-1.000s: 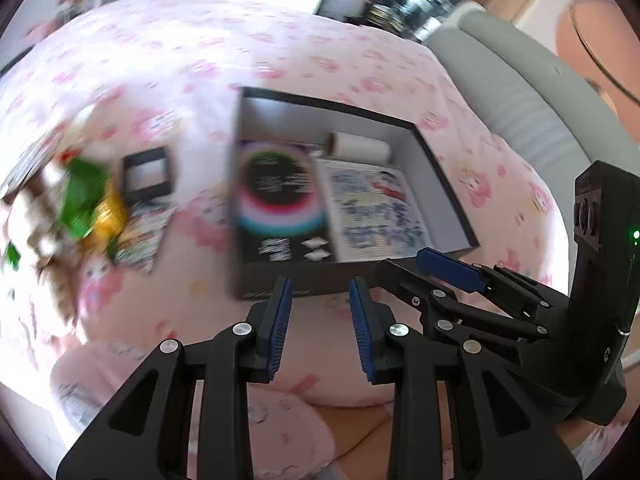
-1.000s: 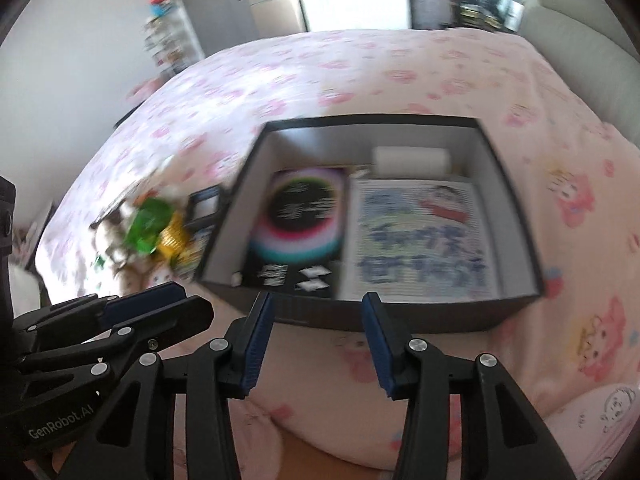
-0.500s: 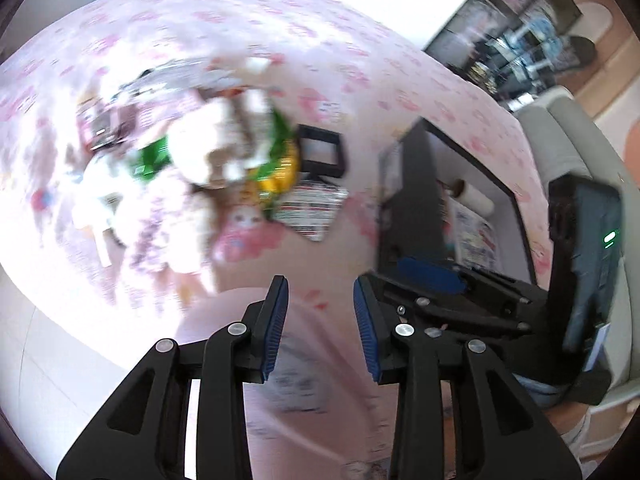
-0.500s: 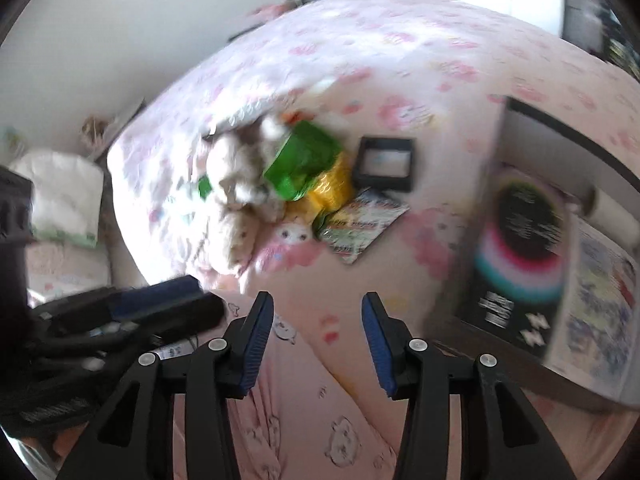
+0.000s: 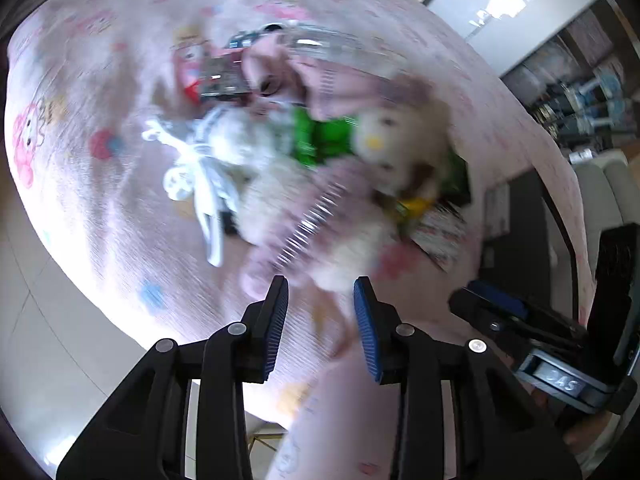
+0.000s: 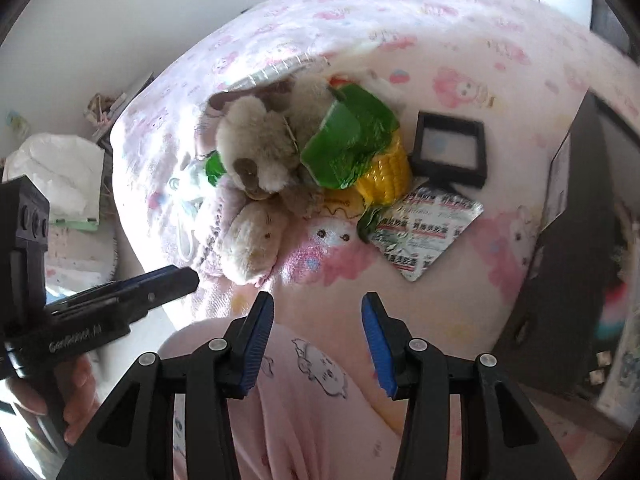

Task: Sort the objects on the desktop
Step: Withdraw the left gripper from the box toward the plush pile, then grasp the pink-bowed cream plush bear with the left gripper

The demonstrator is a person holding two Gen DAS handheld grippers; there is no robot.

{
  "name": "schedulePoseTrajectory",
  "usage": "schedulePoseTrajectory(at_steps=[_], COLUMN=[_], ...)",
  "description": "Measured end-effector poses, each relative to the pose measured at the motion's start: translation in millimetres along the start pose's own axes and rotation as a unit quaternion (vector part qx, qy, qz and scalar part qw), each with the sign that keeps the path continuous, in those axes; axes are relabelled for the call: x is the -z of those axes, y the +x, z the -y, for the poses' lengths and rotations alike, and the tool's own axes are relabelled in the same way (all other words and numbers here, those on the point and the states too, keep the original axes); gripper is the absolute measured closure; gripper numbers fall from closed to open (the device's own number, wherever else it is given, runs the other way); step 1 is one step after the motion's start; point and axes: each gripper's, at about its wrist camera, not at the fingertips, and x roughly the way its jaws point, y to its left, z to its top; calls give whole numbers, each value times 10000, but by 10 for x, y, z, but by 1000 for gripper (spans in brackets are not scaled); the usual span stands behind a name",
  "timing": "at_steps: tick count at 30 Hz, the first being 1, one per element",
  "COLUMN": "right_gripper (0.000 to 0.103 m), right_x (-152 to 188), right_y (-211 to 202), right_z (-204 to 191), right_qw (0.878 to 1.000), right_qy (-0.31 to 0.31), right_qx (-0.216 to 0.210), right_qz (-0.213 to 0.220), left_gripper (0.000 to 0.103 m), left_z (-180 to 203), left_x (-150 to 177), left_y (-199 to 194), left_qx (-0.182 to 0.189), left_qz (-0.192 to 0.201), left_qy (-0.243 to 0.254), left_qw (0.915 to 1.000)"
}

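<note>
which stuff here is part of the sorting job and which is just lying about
For the job:
plush toy
green packet
corn toy
black frame
foil sachet
black box

Lying about:
pink bedspread
white bag on the floor

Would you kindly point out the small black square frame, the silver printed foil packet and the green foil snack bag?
Small black square frame [image 6: 450, 150]: right wrist view, its pale centre panel.
Silver printed foil packet [image 6: 424, 234]: right wrist view, middle of its printed face.
Green foil snack bag [image 6: 350, 144]: right wrist view, its crinkled upper surface.
</note>
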Motion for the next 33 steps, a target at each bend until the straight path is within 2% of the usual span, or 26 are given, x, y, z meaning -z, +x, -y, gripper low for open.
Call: schedulePoseTrajectory(at_steps=[2,5,11,13,15,18,22,25,26,27,28,29,31,33], right_gripper=[61,61,61,61,61,61,77,77,77,77,77,77,77,77], right_x=[-97,-234,-426,-523,-575,-589,-480,-396,-370,-349,-333,-310,-260,-210], right_y=[86,163,433,571,690,816,849,815,809,806,800,785,762,755], right_z=[-5,-120,-343,-346,-332,-277,-158,-92,-63,-38,-24,-7,32,57], right_qw=[9997,9998,9993,9990,9983,9971,9954,9959,9956,9954,9955,9959,9961,9952], right_qy=[143,84,-180,-107,29,231,374,407,468,520,535,534,582,642], right_qx=[-199,-193,-157,45,-32,-92,-350,-244,-260,-238,-195,-97,113,254], right_qz=[-48,-73,-294,-423,-590,-724,-813,-767,-773,-774,-762,-724,-658,-688], left_gripper=[70,71,71,71,71,71,70,70,70,70,70,65,65,65], left_z=[-128,-250,-366,-329,-271,-173,-115,-129,-150,-194,-226,-245,-277,-253], left_x=[-53,-95,-199,-200,-187,-164,-109,-70,-72,-63,-39,-36,-22,4], left_y=[32,67,316,366,420,480,484,461,454,419,386,358,328,318], left_qx=[-30,-278,-47,157,418,324,624,724,672,469,-20,-219,-26,24], left_qz=[84,226,-37,-87,-217,-288,-366,-307,-278,-213,-41,62,58,36], left_qy=[-207,-327,-477,-451,-422,-202,-96,-214,-299,-386,-518,-584,-700,-609], left_qw=[9997,9988,9988,9988,9980,9989,9973,9967,9969,9979,9986,9980,9975,9981])
